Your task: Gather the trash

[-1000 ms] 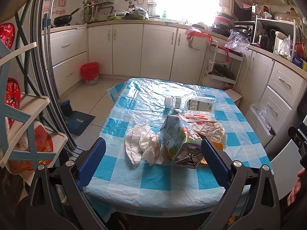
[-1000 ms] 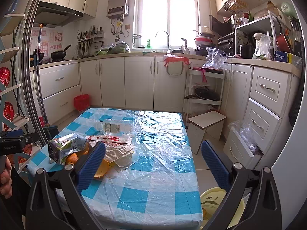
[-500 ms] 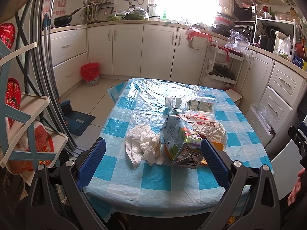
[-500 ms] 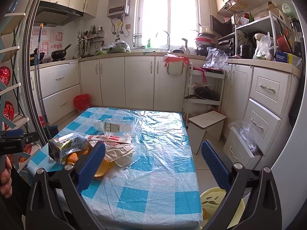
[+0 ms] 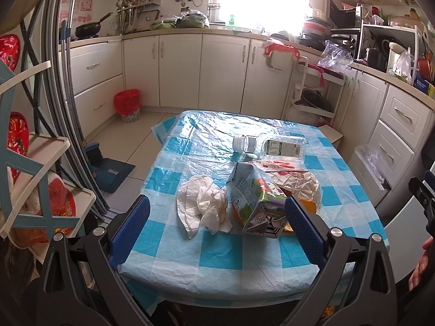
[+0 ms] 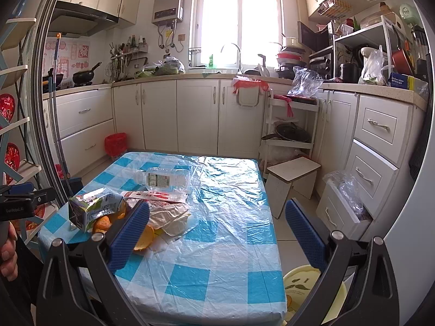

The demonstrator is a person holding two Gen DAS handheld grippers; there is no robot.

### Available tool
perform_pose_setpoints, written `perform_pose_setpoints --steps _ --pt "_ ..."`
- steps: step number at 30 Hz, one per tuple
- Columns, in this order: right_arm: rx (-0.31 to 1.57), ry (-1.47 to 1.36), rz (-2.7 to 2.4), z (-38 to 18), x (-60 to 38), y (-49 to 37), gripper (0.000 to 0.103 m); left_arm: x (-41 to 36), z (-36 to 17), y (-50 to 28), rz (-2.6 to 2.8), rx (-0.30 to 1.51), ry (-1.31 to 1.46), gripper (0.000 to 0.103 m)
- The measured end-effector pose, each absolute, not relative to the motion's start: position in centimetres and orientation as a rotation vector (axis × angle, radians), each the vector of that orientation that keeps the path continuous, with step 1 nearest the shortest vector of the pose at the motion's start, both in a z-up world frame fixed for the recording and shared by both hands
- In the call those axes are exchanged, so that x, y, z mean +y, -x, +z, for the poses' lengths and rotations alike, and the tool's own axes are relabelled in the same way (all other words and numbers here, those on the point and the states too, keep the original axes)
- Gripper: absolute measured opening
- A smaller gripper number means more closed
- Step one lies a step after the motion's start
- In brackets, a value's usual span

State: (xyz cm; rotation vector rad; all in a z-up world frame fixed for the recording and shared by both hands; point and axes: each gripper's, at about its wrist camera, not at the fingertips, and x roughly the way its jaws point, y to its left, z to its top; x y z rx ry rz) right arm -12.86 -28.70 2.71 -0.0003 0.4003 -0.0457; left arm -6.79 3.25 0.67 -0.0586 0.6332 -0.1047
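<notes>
Left wrist view. Kitchen with cream cabinets along the back and right of frame. Table at centre, covered in a blue-and-white check cloth under clear plastic. Trash on it: crumpled tissue centre-left, flattened drink carton just right of it, crinkled wrapper behind the carton, clear plastic bottle lying on its side further up frame. Red bin on the floor at upper left, near the cabinets. Left gripper level, pointing over the near table edge; blue fingers wide apart, holding nothing, tissue and carton lying between them in frame. Bare check cloth along the near edge, below the trash.

Right wrist view. Same table, seen from its other side; trash clustered at left of frame: carton, orange peel beside it, wrapper, bottle above. Right half of the cloth bare. Right gripper fingers spread wide, empty. Yellow bucket on the floor at lower right, just off the table corner. Small stool beyond the far right corner. A hand at the left edge grips the other tool.
</notes>
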Motion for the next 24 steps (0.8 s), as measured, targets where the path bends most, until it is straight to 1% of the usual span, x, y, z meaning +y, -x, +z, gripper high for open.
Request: perform_pose_setpoints --steps 24 --pt "0.397 0.003 -0.049 2.7 -28.9 13.1 0.096 4.4 -0.2 6.5 -0.102 0.663 0.077 0.095"
